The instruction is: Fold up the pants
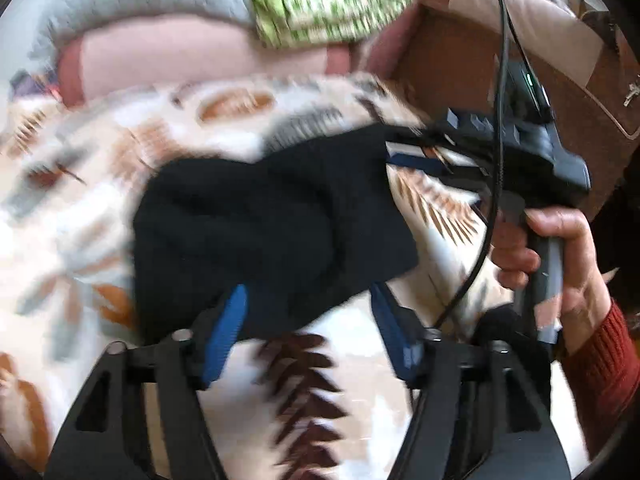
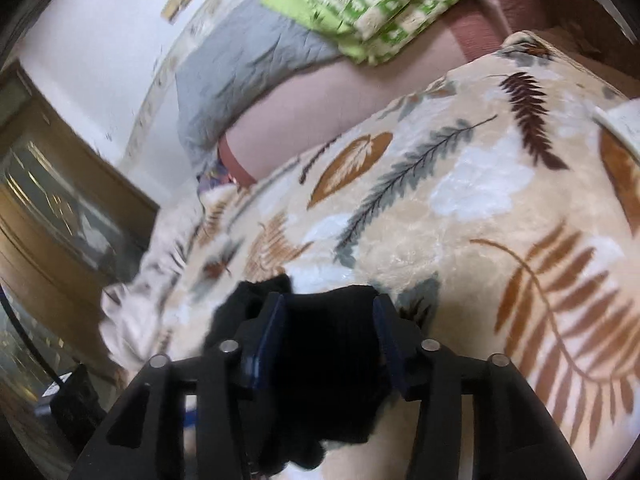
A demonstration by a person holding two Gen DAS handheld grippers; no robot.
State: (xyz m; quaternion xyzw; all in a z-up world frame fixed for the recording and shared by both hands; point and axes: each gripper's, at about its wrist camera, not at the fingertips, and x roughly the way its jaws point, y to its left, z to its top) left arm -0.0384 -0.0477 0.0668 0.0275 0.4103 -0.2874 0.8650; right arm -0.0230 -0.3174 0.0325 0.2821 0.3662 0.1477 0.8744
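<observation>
The black pants (image 1: 264,220) lie bunched on a cream leaf-print blanket (image 1: 120,152). My left gripper (image 1: 308,304) has its blue-padded fingers (image 1: 228,324) spread wide, with the near edge of the pants lying between them. My right gripper (image 1: 420,152) reaches in from the right and meets the far right corner of the pants. In the right wrist view, black pants fabric (image 2: 328,344) fills the gap between the right gripper's (image 2: 330,312) fingers (image 2: 276,320), which stand fairly wide apart. The left wrist view is motion-blurred.
A pink bedsheet (image 2: 340,92), a grey quilt (image 2: 248,64) and a green-and-white patterned cloth (image 2: 384,4) lie at the far side of the bed. A wooden cabinet (image 2: 52,200) stands at the left. A brown headboard (image 1: 500,60) is at the right.
</observation>
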